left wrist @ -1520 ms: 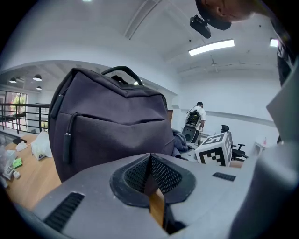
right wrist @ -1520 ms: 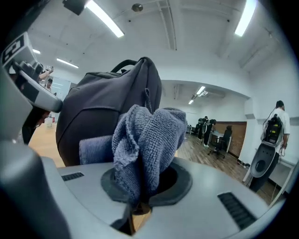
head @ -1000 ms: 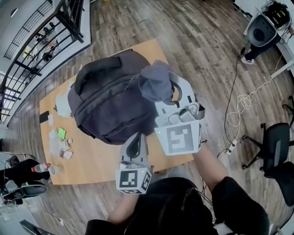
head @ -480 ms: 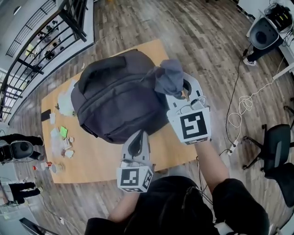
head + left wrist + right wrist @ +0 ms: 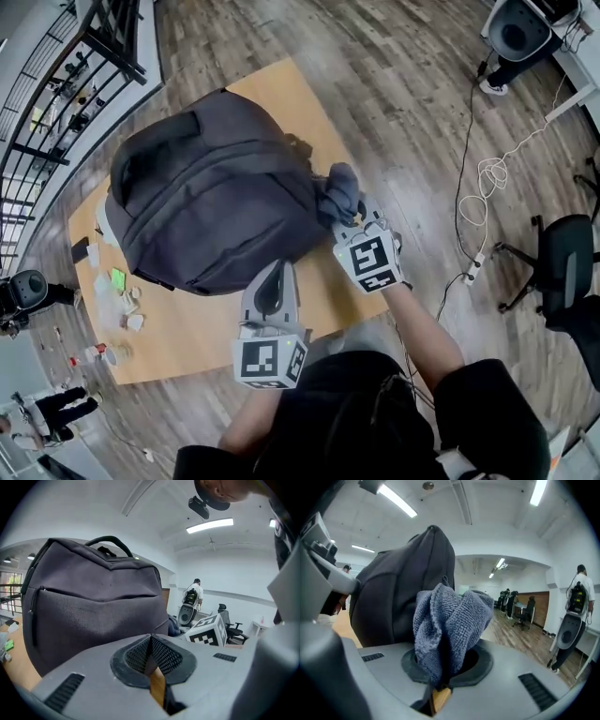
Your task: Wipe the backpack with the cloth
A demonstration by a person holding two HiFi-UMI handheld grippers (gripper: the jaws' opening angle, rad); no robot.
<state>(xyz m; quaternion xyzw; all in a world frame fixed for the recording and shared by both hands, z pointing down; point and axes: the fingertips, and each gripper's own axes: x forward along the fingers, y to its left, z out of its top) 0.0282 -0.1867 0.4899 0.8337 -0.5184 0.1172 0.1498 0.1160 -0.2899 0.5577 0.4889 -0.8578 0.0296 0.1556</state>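
Standing upright on the table point(image 5: 192, 330), the backpack point(image 5: 211, 187) offers its side to the cloth point(image 5: 339, 192), which the right hand-held gripper point(image 5: 350, 216) clamps in a bunch low against it for wiping. The left hand-held gripper point(image 5: 274, 274), jaws together and empty, hovers near the front, probably ready to steady it.

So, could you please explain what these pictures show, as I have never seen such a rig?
No robot here: a person holds a two-jaw gripper in each hand. The top-down picture comes from a head camera; the other two from cameras on each gripper, looking along its jaws. A dark backpack stands on a wooden table, with small clutter near one end. The right gripper is shut on a blue-grey cloth beside the backpack; the left gripper is shut and empty.
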